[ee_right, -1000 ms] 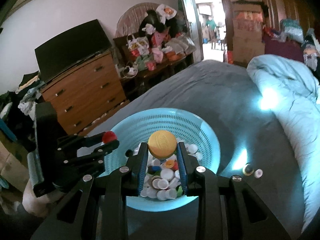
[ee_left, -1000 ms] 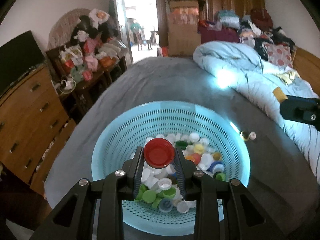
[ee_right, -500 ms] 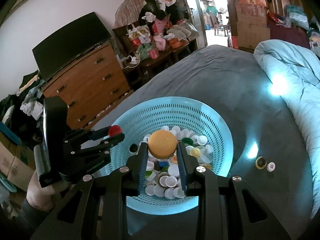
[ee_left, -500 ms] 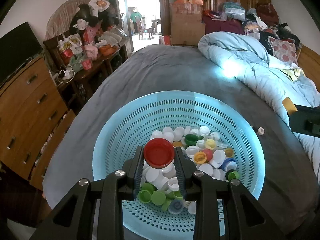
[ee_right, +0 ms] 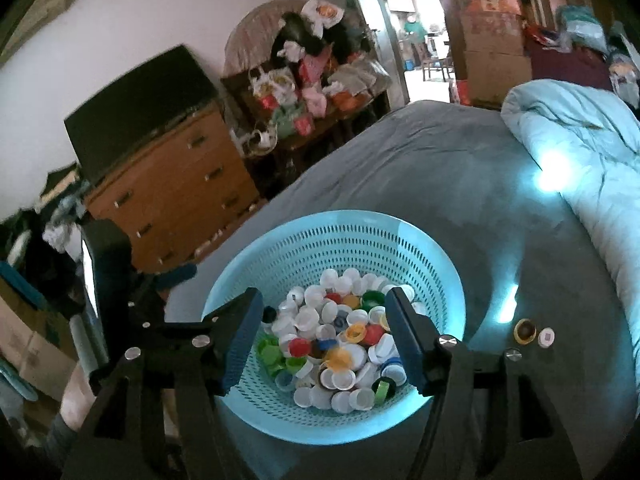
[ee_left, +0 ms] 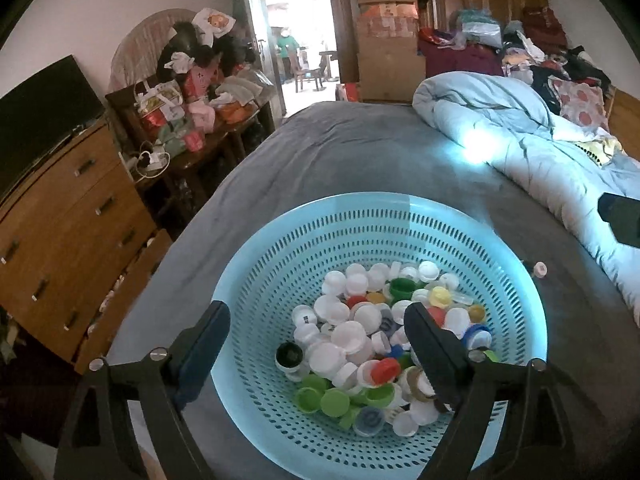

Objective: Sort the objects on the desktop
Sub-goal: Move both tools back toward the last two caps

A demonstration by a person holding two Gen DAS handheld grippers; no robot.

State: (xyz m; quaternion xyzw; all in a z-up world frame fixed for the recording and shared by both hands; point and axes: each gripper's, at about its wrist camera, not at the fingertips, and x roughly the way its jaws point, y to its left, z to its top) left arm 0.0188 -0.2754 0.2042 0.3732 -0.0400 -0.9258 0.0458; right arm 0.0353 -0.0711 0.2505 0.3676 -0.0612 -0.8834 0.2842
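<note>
Gone from our jaws, red cap [ee_left: 385, 371] and yellow cap [ee_right: 338, 358] now among bottle caps [ee_left: 360, 332] in blue basket [ee_left: 256, 304] on grey bed [ee_left: 360, 152], left gripper [ee_left: 316, 334] and right gripper [ee_right: 325, 332] both opening, empty, tilted down over it.

No text, brand or number could be read anywhere in either view. A few bottle caps [ee_left: 384, 322] in the basket [ee_left: 280, 248] carried dark printed marks, and the cardboard boxes [ee_left: 386, 26] by the doorway bore printing, but all of it was too small and blurred to make out.
</note>
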